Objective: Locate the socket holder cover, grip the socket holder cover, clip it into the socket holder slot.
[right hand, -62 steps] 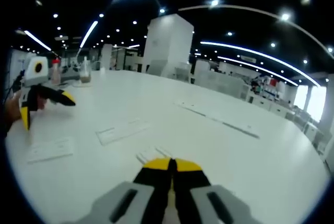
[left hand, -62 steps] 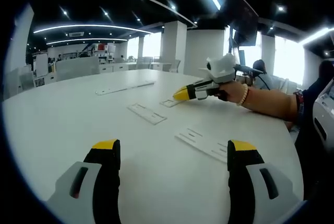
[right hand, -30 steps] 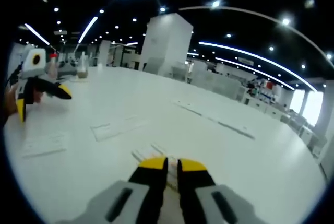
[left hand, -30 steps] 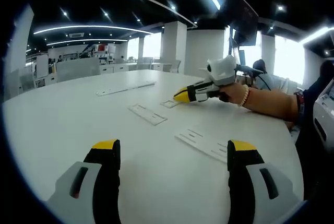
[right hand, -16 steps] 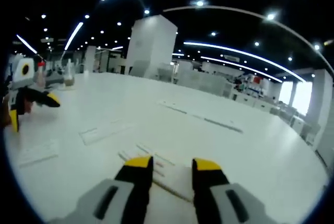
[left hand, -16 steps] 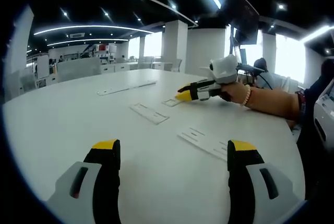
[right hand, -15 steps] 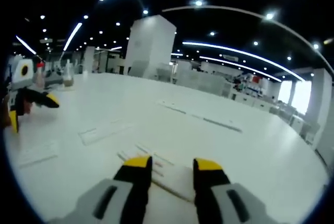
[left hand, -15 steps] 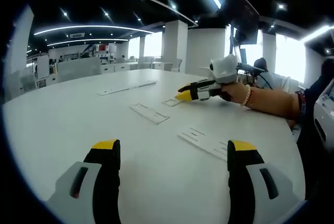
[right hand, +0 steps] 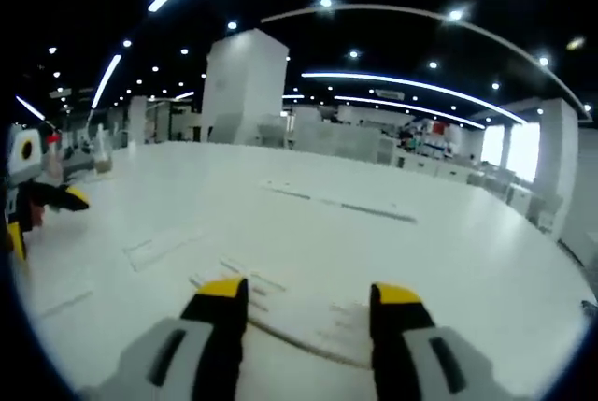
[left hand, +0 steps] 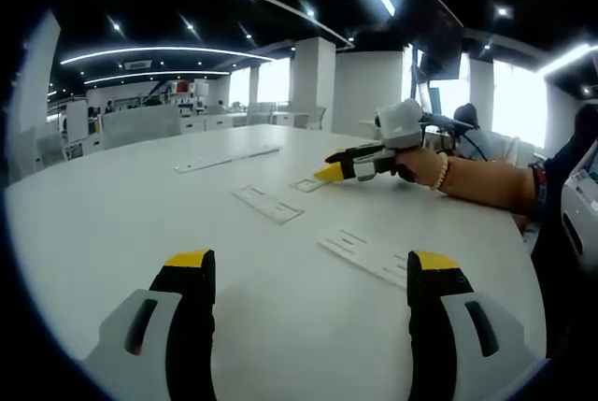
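Observation:
My left gripper stands open low over the white table, with nothing between its jaws. Ahead of it lie flat white socket holder pieces: one plate near the right jaw, another further out, and a small one. The right gripper, held by a hand with a bracelet, hovers at that small piece with its jaws apart. In the right gripper view my right gripper is open, and a flat white plate lies on the table between and just beyond its jaws. The left gripper shows at the left edge.
A long white strip lies far out on the table and appears as a strip in the right gripper view, where another flat plate lies to the left. Bottles stand at the far table edge. A forearm crosses the table's right side.
The right gripper has gone from shut to open, its jaws now wide apart over the flat plate. Its view has swung to the right. The left gripper has stayed still and open.

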{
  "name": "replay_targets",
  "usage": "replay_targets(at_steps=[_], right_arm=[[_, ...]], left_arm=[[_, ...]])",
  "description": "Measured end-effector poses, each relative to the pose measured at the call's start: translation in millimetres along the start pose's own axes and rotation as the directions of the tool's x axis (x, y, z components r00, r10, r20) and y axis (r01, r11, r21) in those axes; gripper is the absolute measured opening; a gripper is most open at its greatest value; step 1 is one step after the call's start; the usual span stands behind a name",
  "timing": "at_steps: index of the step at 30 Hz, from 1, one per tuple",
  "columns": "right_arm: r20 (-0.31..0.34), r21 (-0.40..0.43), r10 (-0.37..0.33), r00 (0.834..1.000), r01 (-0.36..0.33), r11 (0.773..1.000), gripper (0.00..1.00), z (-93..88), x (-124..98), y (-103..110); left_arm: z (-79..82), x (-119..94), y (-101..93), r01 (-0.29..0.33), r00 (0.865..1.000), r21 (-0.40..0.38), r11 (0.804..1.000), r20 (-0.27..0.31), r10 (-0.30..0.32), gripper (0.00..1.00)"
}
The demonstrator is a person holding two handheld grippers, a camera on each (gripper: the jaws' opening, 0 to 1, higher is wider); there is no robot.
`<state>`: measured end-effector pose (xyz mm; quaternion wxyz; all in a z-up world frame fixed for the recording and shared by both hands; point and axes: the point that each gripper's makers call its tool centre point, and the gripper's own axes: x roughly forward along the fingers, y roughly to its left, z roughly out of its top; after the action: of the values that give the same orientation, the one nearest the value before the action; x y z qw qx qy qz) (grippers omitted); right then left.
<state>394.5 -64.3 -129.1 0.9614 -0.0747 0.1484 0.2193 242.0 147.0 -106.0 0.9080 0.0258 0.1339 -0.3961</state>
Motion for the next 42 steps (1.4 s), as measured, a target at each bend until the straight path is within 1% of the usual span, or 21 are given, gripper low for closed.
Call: replay_targets(at_steps=[5, 7, 9, 15, 26, 42], right_arm=[[0.000, 0.022, -0.026, 1.000, 0.026, 0.999, 0.61, -1.3, -0.9, -5.5], [0.001, 0.040, -0.023, 1.000, 0.023, 0.999, 0.62, -2.4, -0.8, -6.1], [-0.001, 0.077, -0.018, 1.000, 0.018, 0.997, 0.62, -4.3, -0.1, -7.5], [-0.005, 0.128, -0.005, 1.000, 0.005, 0.992, 0.63, -7.2, 0.5, -8.0], [0.001, 0.115, -0.005, 1.000, 0.005, 0.993, 0.62, -6.7, 0.8, -7.1], [0.003, 0.117, -0.012, 1.000, 0.012, 0.993, 0.63, -6.7, -0.4, -5.7]], left_arm=[[0.2, -0.4, -0.7, 0.001, 1.000, 0.001, 1.000, 0.001, -0.001, 0.83], [0.1, -0.4, -0.7, 0.000, 1.000, 0.001, 1.000, 0.000, 0.000, 0.83], [-0.1, -0.4, -0.7, 0.000, 1.000, 0.000, 1.000, 0.000, 0.000, 0.83], [0.1, -0.7, 0.0, -0.002, 1.000, 0.001, 1.000, 0.001, 0.002, 0.83], [-0.3, -0.7, 0.8, -0.003, 1.000, 0.002, 1.000, -0.002, 0.003, 0.83], [-0.3, 0.0, -0.6, -0.004, 1.000, 0.002, 1.000, -0.002, 0.004, 0.83]])
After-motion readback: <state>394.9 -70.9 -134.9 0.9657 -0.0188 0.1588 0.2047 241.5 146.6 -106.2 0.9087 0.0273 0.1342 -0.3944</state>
